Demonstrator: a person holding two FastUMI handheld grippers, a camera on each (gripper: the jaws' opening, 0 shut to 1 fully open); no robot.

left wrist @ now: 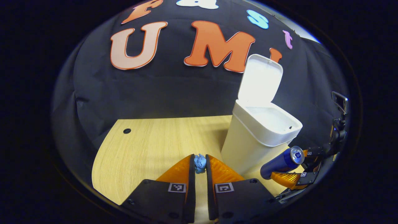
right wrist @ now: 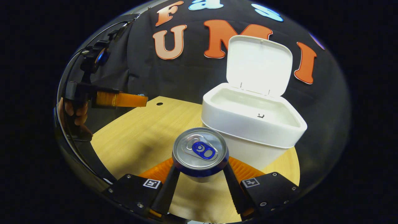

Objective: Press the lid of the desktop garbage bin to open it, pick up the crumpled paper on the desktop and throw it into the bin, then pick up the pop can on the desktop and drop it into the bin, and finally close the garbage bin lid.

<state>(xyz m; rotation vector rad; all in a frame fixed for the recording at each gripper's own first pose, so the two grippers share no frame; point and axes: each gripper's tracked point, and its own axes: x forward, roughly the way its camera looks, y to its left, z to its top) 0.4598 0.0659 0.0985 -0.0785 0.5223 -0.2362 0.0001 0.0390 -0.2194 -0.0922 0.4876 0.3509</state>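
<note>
Bin point(left wrist: 248, 146) stands on the wooden desk point(left wrist: 146, 146), at 2 o'clock from my left gripper point(left wrist: 200, 163) in the left gripper view. Its lid point(left wrist: 260, 81) is flipped up, standing upright at the back edge of the bin. The inside looks white and bare where I can see it in both views; the bottom is hidden, so I can't tell if anything lies down there.

My left gripper has both fingers clamped on the crumpled paper point(left wrist: 200, 164), a small blue wad pinched right at the fingertips. It sits above the desk at 6 o'clock in that view, just left of the bin's base, not over the opening.

My right gripper point(right wrist: 200, 165) grips the pop can point(right wrist: 200, 153), fingers pressing on either side of the can body. Can top faces the camera, silver with a blue tab. The can is at 6 o'clock in the right gripper view, in front of the bin point(right wrist: 253, 130), below the rim, outside it. Open lid point(right wrist: 259, 64) at 1 o'clock.

In the left gripper view the can point(left wrist: 281, 162) shows at 4 o'clock, lying tilted, held by the right gripper point(left wrist: 292, 177), next to the bin's wall. In the right gripper view my left gripper point(right wrist: 136, 100) is at 9 o'clock, above the desk point(right wrist: 146, 130), with a hand point(right wrist: 76, 113) behind it.
</note>
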